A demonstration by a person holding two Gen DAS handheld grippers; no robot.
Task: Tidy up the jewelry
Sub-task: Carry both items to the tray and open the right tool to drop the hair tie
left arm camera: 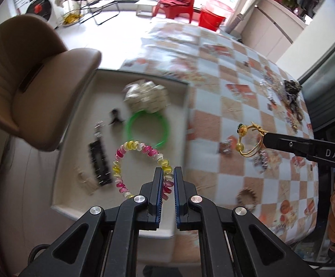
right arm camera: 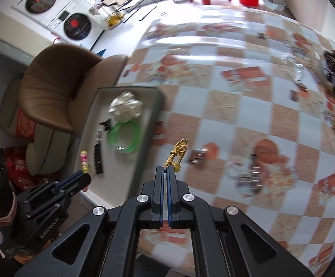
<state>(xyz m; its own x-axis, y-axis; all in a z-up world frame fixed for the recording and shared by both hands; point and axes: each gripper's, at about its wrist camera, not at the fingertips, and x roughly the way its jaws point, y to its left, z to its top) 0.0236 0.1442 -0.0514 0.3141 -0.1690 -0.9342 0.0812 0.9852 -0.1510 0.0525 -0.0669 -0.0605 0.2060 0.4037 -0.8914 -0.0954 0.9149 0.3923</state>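
Each claw grips 1 bracelet (tray [left arm camera: 185, 97] beside): left claw [left arm camera: 168, 173], right claw [right arm camera: 166, 169].

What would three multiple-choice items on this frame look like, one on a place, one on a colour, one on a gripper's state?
1. Where does the green bangle lie?
A. in the white tray
B. on the checked tablecloth
C. on the brown chair

2. What colours is the spiral bracelet in the left gripper?
A. blue and black
B. pink, yellow and white
C. plain green

3. What state is the right gripper in?
A. open, holding nothing
B. open over the tray
C. shut on the gold bangle

Answers:
1 A, the bangle sits inside the tray's rim, next to a white bow.
2 B, its coils alternate those three colours.
3 C, the left wrist view shows the gold bangle hanging from its closed tips above the tablecloth.
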